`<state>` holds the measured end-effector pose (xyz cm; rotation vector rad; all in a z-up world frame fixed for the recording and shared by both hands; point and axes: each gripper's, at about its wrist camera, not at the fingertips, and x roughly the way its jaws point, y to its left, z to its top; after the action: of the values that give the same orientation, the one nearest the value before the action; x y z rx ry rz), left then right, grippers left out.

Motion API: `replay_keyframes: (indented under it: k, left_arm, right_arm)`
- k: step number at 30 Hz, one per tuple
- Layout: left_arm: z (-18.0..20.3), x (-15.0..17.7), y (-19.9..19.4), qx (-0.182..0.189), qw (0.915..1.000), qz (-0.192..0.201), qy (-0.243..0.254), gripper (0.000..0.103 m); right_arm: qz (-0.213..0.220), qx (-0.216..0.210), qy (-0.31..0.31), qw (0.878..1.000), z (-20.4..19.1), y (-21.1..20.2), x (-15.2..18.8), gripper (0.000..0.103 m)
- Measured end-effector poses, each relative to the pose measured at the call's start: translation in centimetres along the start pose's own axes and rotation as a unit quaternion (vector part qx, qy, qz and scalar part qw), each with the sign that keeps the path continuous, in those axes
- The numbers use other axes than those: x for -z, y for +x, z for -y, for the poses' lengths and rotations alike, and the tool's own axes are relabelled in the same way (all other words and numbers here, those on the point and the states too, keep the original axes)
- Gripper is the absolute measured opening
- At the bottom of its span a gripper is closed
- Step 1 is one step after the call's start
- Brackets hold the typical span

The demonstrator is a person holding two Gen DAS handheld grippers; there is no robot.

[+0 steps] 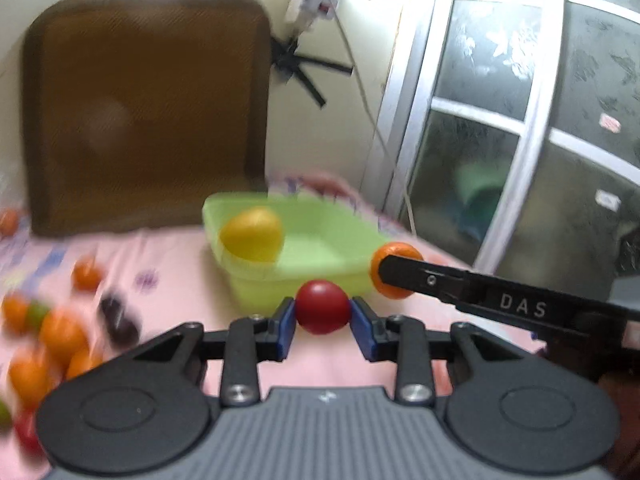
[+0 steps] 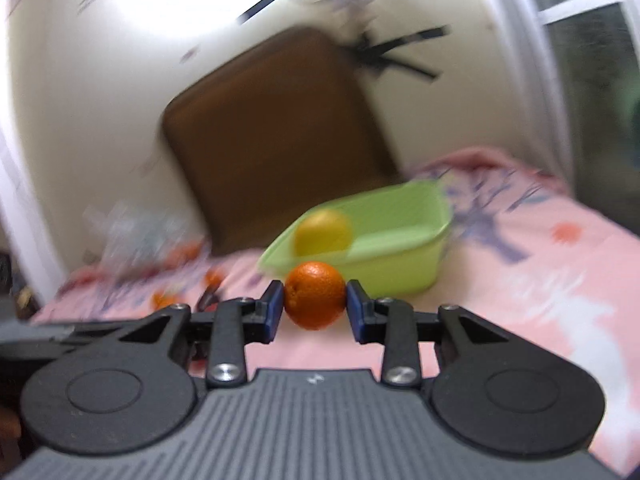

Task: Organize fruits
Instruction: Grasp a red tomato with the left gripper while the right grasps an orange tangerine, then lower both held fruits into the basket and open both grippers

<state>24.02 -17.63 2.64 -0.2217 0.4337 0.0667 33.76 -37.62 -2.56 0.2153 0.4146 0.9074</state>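
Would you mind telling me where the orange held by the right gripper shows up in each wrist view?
Left wrist view: the orange sits right of centre, clamped at the tip of the right gripper, beside the green bin's near right corner.
Right wrist view: the orange is at centre, between the blue pads.
Shared landmark: the green bin holding a yellow fruit.

A lemon lies in the tub, seemingly leftward.

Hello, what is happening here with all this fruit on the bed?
A person is sorting fruit with two handheld tools. The left tool is shut on a red fruit, and the right tool is shut on an orange. Both are near a green bin that already holds a yellow fruit. More fruit lies loose on the pink sheet.
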Motion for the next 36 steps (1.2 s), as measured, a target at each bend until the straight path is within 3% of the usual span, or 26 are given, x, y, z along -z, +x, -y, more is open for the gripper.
replay_keyframes:
  k: [4, 10, 16, 21, 24, 28, 32, 36]
  left_arm:
    - [-0.4, -2.5, 4.1, -0.016, 0.9997, -0.001, -0.017, 0.03]
    - [-0.7, -2.7, 7.6, -0.041, 0.9988, -0.023, -0.013, 0.03]
    - [-0.6, -2.3, 8.4, -0.051, 0.9983, -0.028, -0.008, 0.031]
    - [-1.3, -2.9, 4.4, -0.034, 0.999, 0.006, -0.029, 0.032]
    - [-3.8, -2.8, -0.3, -0.031, 0.9972, 0.039, -0.056, 0.032]
    - [-7.9, -2.0, -6.2, -0.057, 0.9927, 0.075, -0.075, 0.032]
    - [-9.8, -2.9, -7.5, -0.061, 0.9901, 0.084, -0.094, 0.032]
    - [-8.6, -4.3, -4.9, -0.035, 0.9935, 0.072, -0.081, 0.032]
  right_arm:
    - [0.043, 0.043, 0.008, 0.998, 1.5, 1.9, -2.3, 0.037]
    - [0.039, 0.074, 0.006, 0.997, 3.0, 4.4, -1.9, 0.037]
    - [0.042, 0.088, -0.015, 0.995, 2.7, 4.8, -1.7, 0.039]
    - [0.077, 0.088, -0.006, 0.993, 3.2, 3.5, -1.4, 0.04]
    - [0.087, 0.096, 0.01, 0.992, 3.9, 2.8, -1.3, 0.043]
    - [0.078, 0.108, 0.043, 0.99, 4.7, 2.7, -1.4, 0.043]
    - [0.066, 0.113, 0.053, 0.99, 3.9, 3.1, -1.2, 0.043]
    - [0.056, 0.092, 0.045, 0.993, 1.6, 2.7, -0.2, 0.045]
